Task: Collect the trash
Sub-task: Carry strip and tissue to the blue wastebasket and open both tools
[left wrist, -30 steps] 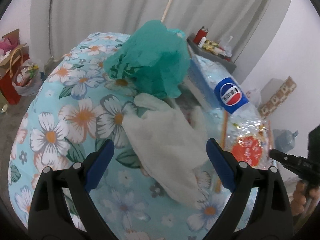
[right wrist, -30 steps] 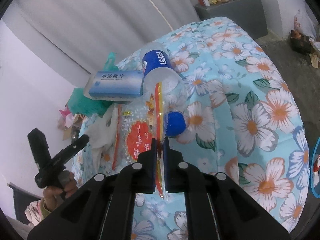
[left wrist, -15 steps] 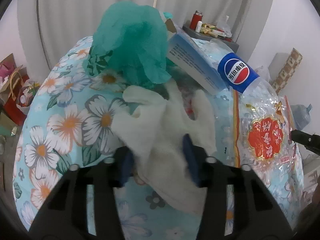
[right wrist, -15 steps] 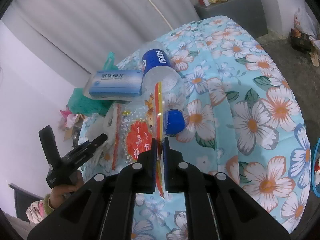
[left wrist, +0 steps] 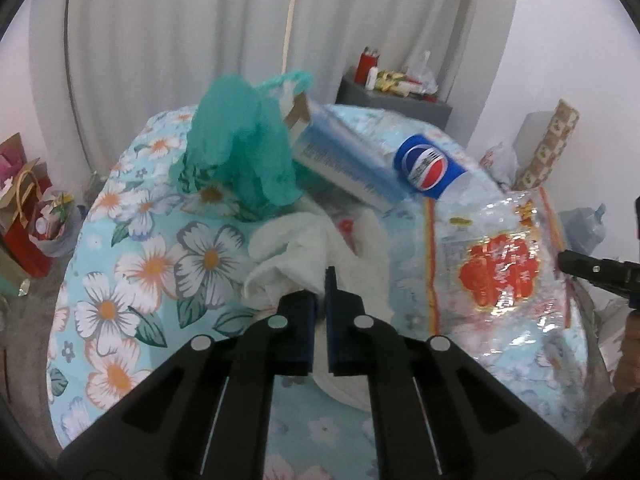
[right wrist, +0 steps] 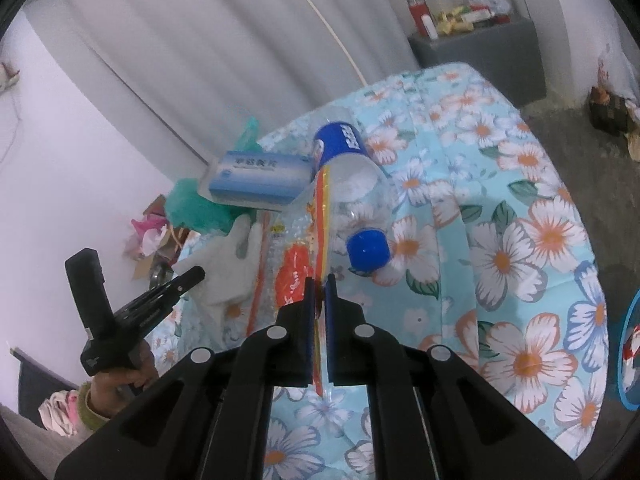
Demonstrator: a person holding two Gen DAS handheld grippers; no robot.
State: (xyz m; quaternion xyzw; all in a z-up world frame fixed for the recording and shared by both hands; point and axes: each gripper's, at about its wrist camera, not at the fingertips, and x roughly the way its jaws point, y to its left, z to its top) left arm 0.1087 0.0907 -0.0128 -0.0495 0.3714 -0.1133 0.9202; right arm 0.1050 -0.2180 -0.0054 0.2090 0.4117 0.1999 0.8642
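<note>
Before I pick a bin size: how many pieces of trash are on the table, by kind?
Plastic bottle: 1
Cardboard box: 1
Green bag: 1
White glove: 1
Clear wrapper: 1
Total: 5

Pepsi logo on bottle [left wrist: 430,168] label — Chinese characters on blue box [right wrist: 258,172], too small to read.

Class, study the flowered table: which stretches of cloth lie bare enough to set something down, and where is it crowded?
Bare cloth lies right of the Pepsi bottle, out to the flowered tablecloth edge, and left of the white tissue. Crowded: the green bag, blue box, bottle and clear red-printed wrapper are bunched together. Left claw grips the tissue, right claw the wrapper.
</note>
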